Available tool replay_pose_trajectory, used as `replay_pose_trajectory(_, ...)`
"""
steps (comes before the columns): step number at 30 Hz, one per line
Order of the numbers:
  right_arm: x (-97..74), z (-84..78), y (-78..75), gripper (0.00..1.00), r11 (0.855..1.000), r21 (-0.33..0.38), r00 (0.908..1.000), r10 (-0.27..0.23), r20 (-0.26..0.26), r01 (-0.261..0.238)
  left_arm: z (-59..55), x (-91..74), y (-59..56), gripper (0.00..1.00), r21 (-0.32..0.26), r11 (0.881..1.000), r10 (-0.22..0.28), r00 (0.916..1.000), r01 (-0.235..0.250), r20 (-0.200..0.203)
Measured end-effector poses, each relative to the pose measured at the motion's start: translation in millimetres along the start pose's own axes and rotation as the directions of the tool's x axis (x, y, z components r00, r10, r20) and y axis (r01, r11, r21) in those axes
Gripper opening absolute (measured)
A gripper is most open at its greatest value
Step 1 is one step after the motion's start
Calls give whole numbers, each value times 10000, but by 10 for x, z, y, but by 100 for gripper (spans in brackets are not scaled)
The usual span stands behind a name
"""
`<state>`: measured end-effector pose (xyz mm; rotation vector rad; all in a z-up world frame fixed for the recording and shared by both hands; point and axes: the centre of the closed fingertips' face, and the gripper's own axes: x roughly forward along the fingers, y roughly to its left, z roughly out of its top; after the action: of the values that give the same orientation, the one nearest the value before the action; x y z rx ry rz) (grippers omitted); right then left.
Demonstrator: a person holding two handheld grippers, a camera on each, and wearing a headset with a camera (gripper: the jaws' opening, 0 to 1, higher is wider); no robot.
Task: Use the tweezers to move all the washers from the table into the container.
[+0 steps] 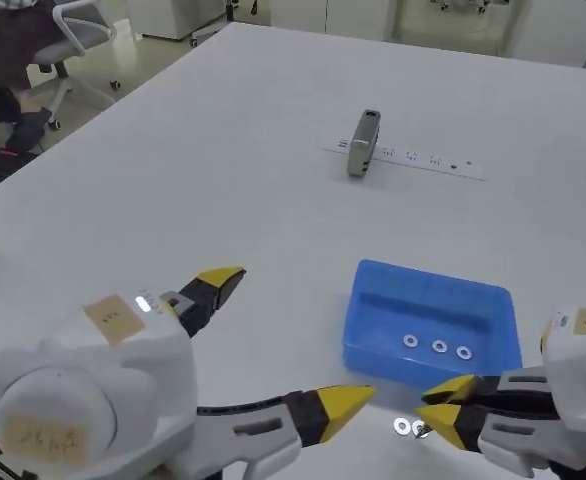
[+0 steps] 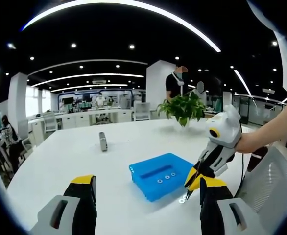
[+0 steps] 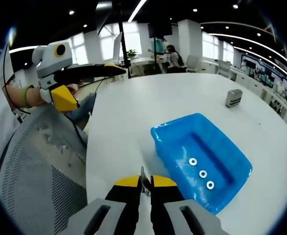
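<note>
Overhead, long light strips (image 2: 133,10) cross an open office. On the white table (image 1: 223,180), a power strip (image 1: 423,160) lies at 12 o'clock from the blue container (image 1: 373,350), which holds three washers (image 1: 439,346). At its 6 o'clock lie loose washers (image 1: 403,427), beside the tweezers (image 3: 142,175) pinched in the right gripper (image 1: 423,401). The left gripper (image 1: 303,335) gapes wide.

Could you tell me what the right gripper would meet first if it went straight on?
Probably bare table: the right gripper, with its tweezers, aims just beside the blue container; depth is unclear.
</note>
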<state>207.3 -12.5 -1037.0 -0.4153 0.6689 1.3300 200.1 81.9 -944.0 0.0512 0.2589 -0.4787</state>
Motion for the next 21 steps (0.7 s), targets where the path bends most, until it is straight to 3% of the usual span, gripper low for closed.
replay_pose_trajectory(6,30,29,-10,3,9994,340,9996,-69,287,59,24,1,-11,89,24,10000,37,10000,-37,81)
replay_pose_trajectory(13,22,27,-24,3,9970,703,9944,-407,976,339,18,2,-2,89,205,9996,168,9999,-169,12)
replay_pose_trajectory(17,2,19,-27,2,9957,802,9912,-565,1198,471,134,-24,-13,93,-212,9998,72,9978,-59,658)
replay_pose_trajectory(21,-12,21,-14,2,9962,739,9906,-543,1254,453,183,-39,18,96,-432,9988,279,9953,-239,931)
